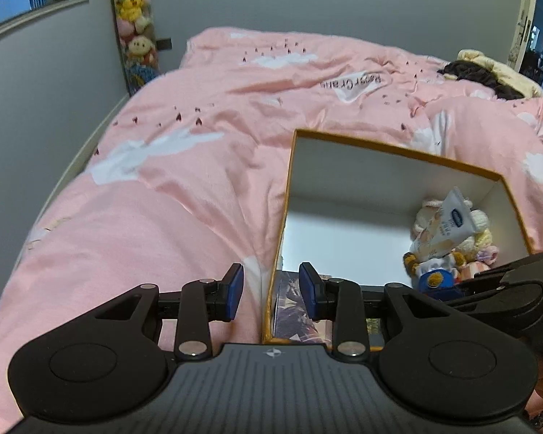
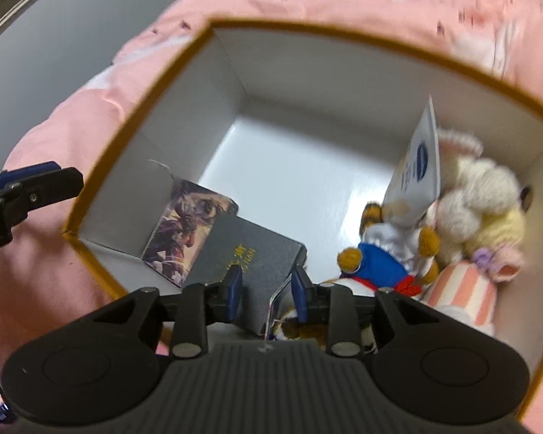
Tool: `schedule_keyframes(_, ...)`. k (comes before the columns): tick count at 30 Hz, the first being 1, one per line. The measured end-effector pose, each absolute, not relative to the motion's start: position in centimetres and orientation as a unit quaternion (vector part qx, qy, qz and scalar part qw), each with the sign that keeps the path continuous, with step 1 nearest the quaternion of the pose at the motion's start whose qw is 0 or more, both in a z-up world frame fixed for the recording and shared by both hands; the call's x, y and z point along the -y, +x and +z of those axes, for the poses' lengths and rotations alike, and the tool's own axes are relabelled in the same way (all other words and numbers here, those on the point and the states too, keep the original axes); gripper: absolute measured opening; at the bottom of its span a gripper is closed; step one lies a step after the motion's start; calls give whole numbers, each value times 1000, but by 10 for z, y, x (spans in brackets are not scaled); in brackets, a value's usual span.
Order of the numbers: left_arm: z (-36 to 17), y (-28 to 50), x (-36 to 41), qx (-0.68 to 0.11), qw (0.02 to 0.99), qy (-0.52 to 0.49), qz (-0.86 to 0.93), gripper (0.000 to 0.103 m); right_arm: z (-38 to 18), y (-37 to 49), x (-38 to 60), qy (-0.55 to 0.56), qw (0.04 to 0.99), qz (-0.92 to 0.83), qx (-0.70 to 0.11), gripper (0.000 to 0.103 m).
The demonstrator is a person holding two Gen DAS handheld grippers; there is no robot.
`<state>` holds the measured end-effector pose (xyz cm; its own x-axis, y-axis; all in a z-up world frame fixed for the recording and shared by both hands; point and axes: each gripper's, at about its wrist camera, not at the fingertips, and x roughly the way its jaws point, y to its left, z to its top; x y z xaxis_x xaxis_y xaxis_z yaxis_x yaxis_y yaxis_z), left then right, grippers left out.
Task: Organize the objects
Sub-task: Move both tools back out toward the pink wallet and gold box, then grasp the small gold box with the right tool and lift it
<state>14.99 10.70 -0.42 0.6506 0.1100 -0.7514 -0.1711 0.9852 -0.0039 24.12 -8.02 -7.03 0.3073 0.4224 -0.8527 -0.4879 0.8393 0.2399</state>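
An open box with an orange rim and white inside sits on the pink bed; it also shows in the right wrist view. Inside lie a white tube, plush toys, a dark book with gold lettering and a picture box. My left gripper is open and empty, straddling the box's near left wall. My right gripper reaches into the box with its jaws parted around the dark book's edge; whether the pads touch it I cannot tell.
The pink duvet covers the bed. A grey wall and a hanging column of plush toys stand at the far left. Dark and yellow clothes lie at the bed's far right. A striped pink item lies in the box.
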Motion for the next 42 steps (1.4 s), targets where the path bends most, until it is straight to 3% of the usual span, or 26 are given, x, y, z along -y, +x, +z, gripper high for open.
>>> schedule_keyframes(9, 13, 107, -82, -383, 920, -23, 83, 39, -28, 191, 90, -30, 854, 294, -428, 42)
schedule_keyframes(16, -4, 76, -66, -407, 910, -48, 67, 39, -9, 148, 107, -8, 862, 316, -396, 47)
schedule_keyframes(22, -35, 69, -58, -471, 878, -48, 67, 39, -32, 124, 102, -27, 838, 308, -450, 48)
schedule_keyframes(32, -64, 57, -57, -521, 849, -33, 82, 39, -83, 119, 93, -10, 788, 269, -553, 69)
schedule_keyframes(42, -70, 53, -63, -534, 841, -33, 86, 39, -111, 129, 83, 2, 758, 244, -605, 69)
